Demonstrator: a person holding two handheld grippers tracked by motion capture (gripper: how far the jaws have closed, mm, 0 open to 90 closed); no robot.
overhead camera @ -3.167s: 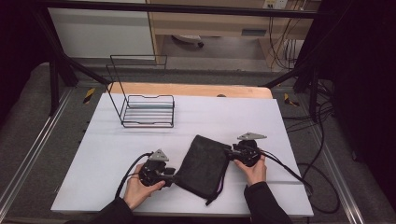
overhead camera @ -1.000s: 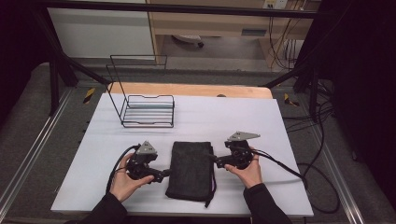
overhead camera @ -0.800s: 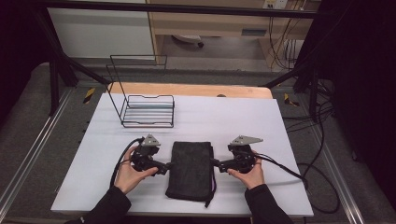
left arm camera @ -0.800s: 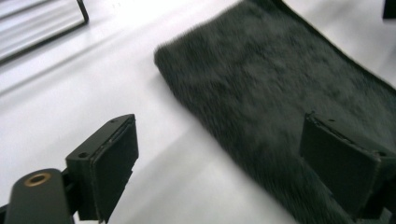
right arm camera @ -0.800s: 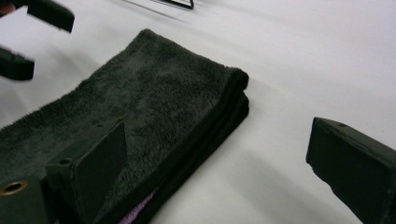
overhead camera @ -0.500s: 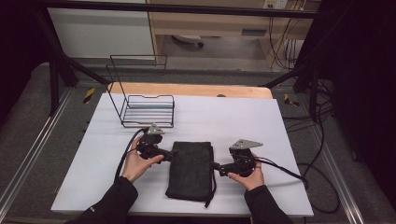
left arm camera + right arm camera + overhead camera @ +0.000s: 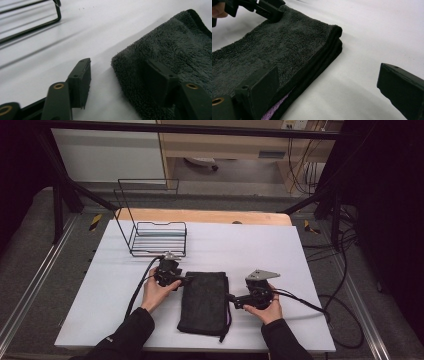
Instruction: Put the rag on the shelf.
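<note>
White and bare apart from a few things, the worktop (image 7: pixel 280 250) carries a black wire rack (image 7: pixel 155 232) toward its far left and a folded dark towel (image 7: pixel 205 302) lying flat near the front, between the two hands.

On the left, the left gripper (image 7: pixel 187 280) sits at the towel's far left corner. In the left gripper view its fingers (image 7: pixel 80 82) have just been closing: one stands on bare worktop beside the corner, the other rests on top of the pile, and a gap remains, so the cloth is straddled but not yet pinched. The risk here, as I judge it, is that the closing catches only the top layer; lifting then would peel the fold open instead of carrying the whole stack. The lower finger could also push the corner away and rumple it.

In the middle, the towel's folded edge shows several layers with a purple strip peeking out low down, so the layers can slide on one another.

On the right, the right gripper (image 7: pixel 232 299) waits at the towel's right edge with its fingers (image 7: pixel 259 87) wide, one over the cloth and one well off it, gripping nothing. If only the left side lifts, the towel would probably sag and unfold.
</note>
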